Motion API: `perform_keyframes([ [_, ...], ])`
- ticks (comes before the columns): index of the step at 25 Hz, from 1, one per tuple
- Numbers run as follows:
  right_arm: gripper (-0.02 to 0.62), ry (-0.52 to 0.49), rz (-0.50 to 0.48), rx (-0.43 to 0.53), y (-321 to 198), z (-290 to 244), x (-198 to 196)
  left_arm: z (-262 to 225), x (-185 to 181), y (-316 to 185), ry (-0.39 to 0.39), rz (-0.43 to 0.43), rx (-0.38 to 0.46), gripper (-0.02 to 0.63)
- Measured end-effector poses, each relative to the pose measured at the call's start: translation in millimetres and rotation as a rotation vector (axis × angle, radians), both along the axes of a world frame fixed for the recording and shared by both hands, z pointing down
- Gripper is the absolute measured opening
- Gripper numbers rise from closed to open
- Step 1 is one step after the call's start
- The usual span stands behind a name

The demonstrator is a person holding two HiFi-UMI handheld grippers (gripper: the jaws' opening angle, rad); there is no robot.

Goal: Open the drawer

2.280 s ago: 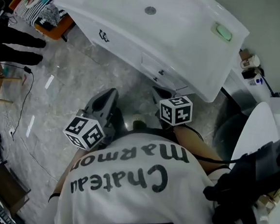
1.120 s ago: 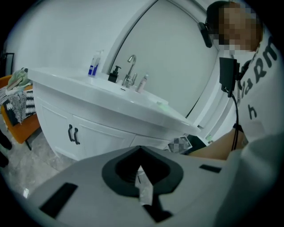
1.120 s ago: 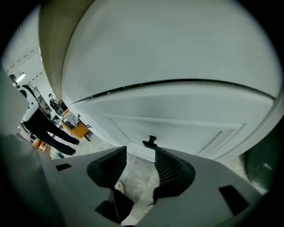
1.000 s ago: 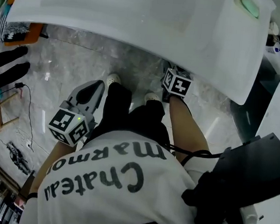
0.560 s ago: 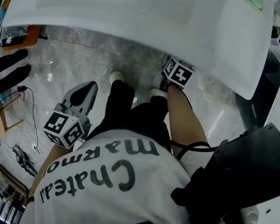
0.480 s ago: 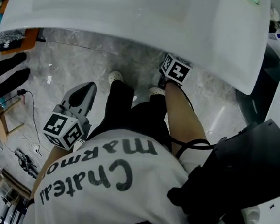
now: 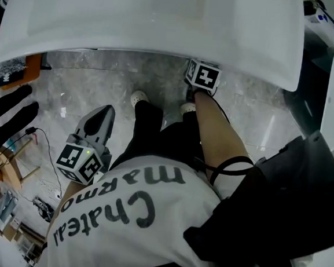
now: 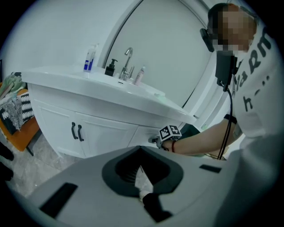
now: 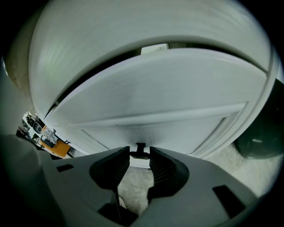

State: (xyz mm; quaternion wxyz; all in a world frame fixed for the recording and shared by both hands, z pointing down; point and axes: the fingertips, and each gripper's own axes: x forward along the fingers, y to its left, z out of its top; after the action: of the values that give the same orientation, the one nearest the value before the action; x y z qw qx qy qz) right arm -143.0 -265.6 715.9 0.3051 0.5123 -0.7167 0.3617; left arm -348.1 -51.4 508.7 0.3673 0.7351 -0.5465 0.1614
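Observation:
The white drawer front [image 9: 168, 102] fills the right gripper view, under the vanity countertop [image 7: 165, 19]. Its small black handle [image 9: 140, 150] sits between my right gripper's [image 9: 140, 153] ribbed pads. The jaws have just been closing, and both pads now touch the handle. In the head view only this gripper's marker cube [image 7: 202, 76] shows, just below the counter's edge. The left gripper view shows my right gripper [image 8: 156, 140] against the drawer. My left gripper [image 7: 104, 112] hangs low beside my left leg, shut and empty, away from the vanity.
Left of the drawer, cabinet doors carry two black handles [image 8: 76, 131]. A faucet [image 8: 127, 57] and bottles stand on the counter. A dark bin [image 9: 259, 137] sits right of the drawer. An orange stool [image 8: 20, 128] and a cable [image 7: 44, 142] lie on the marble floor at the left.
My right gripper has gone forward under the counter's edge to the drawer, whose front is now hidden in the head view. The left gripper stays by my leg.

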Motion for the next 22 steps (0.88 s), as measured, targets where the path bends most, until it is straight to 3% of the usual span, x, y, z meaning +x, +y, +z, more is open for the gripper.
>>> perform_keyframes([
  [15, 0.144, 0.031, 0.019, -0.006, 2.9, -1.8, 1.0, -6.7, -6.6, -27.6, -0.017, 0.089, 0.012, -0.008],
  [22, 0.144, 0.018, 0.016, -0.006, 40.0, 6.0, -1.7, -6.1, -17.9, -45.8, -0.023, 0.148, 0.011, -0.008],
])
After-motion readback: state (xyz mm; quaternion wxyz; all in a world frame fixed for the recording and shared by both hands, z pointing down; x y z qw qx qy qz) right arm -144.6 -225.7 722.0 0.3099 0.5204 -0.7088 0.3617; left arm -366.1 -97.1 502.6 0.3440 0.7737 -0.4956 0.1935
